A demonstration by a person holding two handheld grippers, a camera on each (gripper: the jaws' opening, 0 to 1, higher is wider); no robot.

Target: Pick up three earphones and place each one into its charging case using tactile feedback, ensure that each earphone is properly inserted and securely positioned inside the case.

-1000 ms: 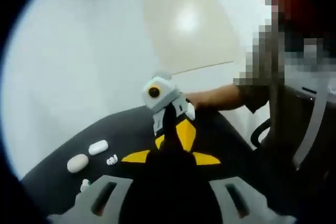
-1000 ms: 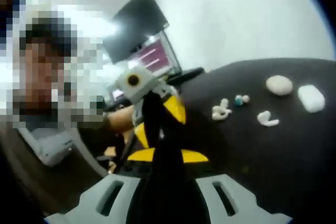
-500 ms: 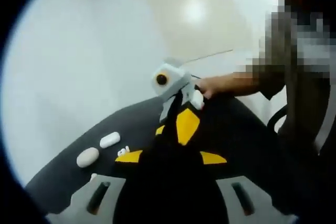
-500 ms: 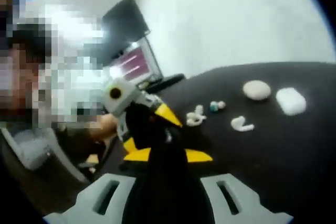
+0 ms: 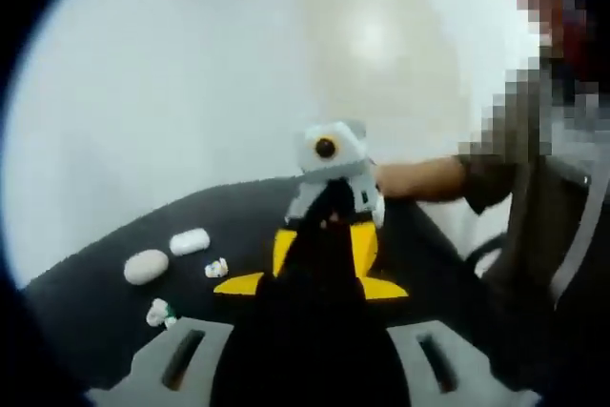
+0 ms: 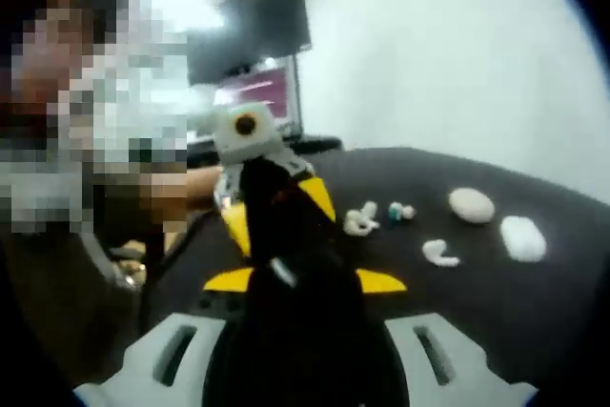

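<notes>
In the left gripper view, the left gripper (image 5: 319, 278) rose from the bottom edge with its dark jaws run together into one mass; whether they were clenched or apart could not be told, and nothing showed between them. Beyond it the right gripper (image 5: 334, 188) faced back toward the camera, held by a person's hand (image 5: 405, 178). Both were lifted above the black table (image 5: 86, 312), probably because no earphone had yet been chosen. On the table to the left lay an oval charging case (image 5: 145, 267) and, just beside it, an oblong charging case (image 5: 189, 241), whose long axis ran roughly across the view, tilted slightly up to the right. Near them sat one earphone (image 5: 216, 268) and, closer to the camera, an earphone with a teal tip (image 5: 158, 313); their pointing was too small to read.

In the right gripper view, the right gripper (image 6: 286, 264) likewise showed dark jaws merged, so its state could not be told. The left gripper (image 6: 253, 145) stood opposite. To the right on the table (image 6: 496, 312) lay the oval case (image 6: 472, 204) and the oblong case (image 6: 523, 237), well apart from both grippers. A curved white earphone (image 6: 439, 254) lay nearest the cases, its long axis roughly across the view. A white earphone (image 6: 360, 221) and the teal-tipped earphone (image 6: 399, 211) sat just beside each other. A monitor (image 6: 257, 69) stood behind. All earphones lay outside their cases, so the task looked barely begun.
</notes>
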